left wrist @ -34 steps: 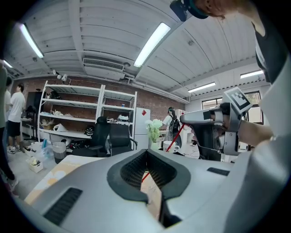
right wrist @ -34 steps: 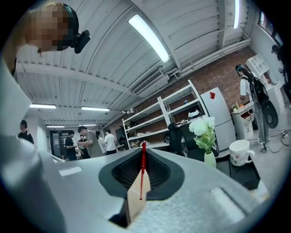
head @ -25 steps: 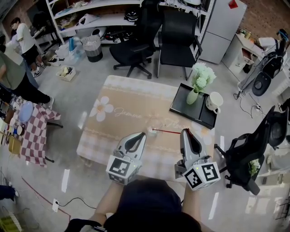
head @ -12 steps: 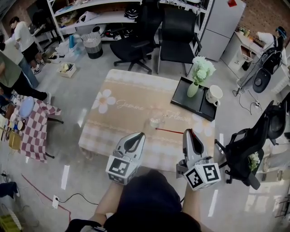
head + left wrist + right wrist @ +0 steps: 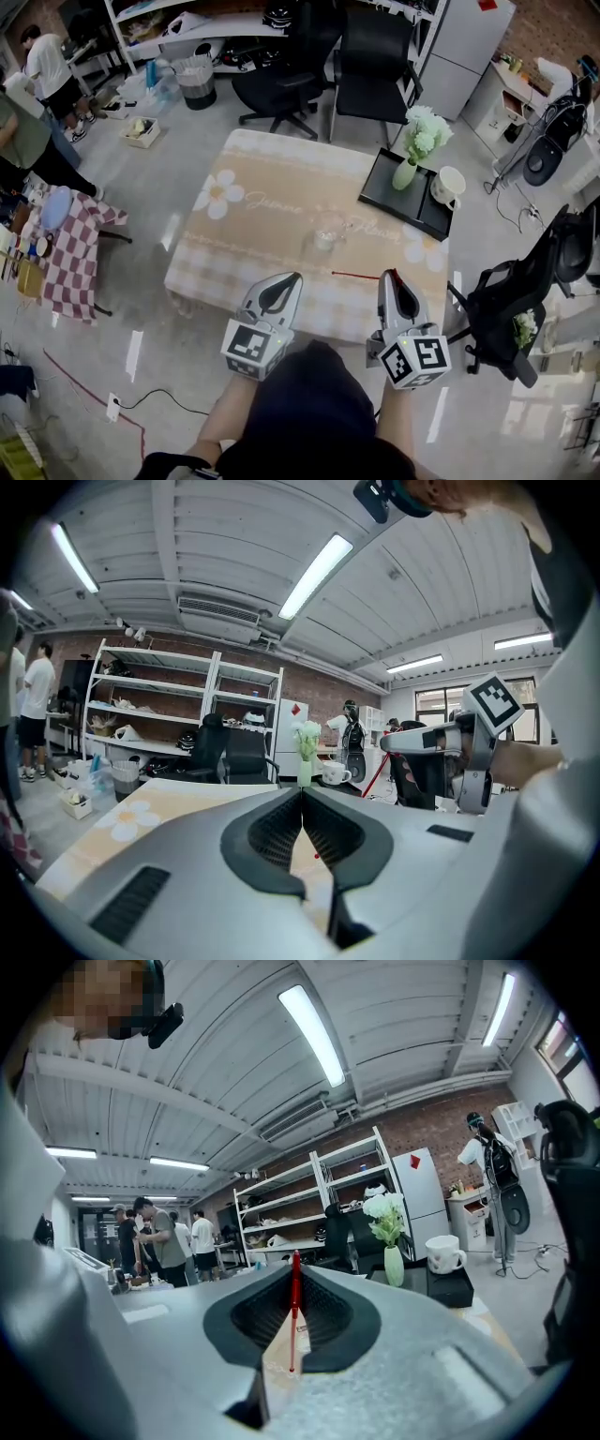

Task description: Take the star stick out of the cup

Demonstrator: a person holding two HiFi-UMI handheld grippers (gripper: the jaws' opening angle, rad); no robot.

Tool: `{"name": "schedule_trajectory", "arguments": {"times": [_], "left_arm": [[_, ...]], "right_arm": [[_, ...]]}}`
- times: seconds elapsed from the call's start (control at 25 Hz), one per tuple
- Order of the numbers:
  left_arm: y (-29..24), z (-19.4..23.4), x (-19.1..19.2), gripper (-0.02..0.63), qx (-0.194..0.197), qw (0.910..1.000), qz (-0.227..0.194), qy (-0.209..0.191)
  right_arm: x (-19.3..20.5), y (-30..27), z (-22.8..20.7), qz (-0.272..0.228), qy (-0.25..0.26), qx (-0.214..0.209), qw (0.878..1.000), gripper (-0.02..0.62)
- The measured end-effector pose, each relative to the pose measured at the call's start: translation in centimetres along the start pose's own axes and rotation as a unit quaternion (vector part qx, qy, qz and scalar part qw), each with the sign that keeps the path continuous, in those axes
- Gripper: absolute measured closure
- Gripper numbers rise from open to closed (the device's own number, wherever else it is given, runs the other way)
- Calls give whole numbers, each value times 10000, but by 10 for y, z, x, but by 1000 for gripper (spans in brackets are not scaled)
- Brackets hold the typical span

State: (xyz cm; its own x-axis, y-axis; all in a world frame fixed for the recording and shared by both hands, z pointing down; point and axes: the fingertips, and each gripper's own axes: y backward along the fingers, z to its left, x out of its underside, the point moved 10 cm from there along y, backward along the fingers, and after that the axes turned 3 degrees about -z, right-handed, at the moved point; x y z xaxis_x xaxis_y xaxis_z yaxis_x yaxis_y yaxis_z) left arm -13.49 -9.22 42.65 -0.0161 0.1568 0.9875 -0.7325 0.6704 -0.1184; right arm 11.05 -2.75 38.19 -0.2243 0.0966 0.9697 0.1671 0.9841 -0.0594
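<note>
star stick [image 5: 356, 276] crosswise, free end left, in R claw [image 5: 387, 276]

Red stick [image 5: 356, 276] — beige tablecloth [image 5: 272, 239] with white flowers; black tray [image 5: 414, 216].

The cup [image 5: 325, 232] stands on the table [image 5: 234, 253] near its middle, a little toward the right edge. The tray [image 5: 382, 202] sits at the far right corner, with the vase [image 5: 404, 175] on its left part and the mug [image 5: 448, 186] to the vase's right. The star stick [image 5: 354, 276] is outside the cup, between it and the near edge. Its right end is between the jaws of the right gripper [image 5: 387, 274]. The left gripper [image 5: 294, 276] is over the near edge, left of the stick.
</note>
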Motion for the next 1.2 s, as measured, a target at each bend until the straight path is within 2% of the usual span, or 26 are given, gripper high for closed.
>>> {"name": "schedule_trajectory", "arguments": {"times": [0.2, 0.48, 1.2], "left_arm": [[1, -2, -3, 595, 4, 10000, -9, 20], [-3, -7, -9, 595, 77, 9997, -70, -202], [-7, -8, -5, 595, 167, 9999, 12, -15]], "right_arm": [[6, 1, 1, 81, 117, 104, 9998, 578], [9, -1, 2, 156, 276, 60, 9995, 578], [10, -3, 4, 179, 225, -7, 9996, 578]]}}
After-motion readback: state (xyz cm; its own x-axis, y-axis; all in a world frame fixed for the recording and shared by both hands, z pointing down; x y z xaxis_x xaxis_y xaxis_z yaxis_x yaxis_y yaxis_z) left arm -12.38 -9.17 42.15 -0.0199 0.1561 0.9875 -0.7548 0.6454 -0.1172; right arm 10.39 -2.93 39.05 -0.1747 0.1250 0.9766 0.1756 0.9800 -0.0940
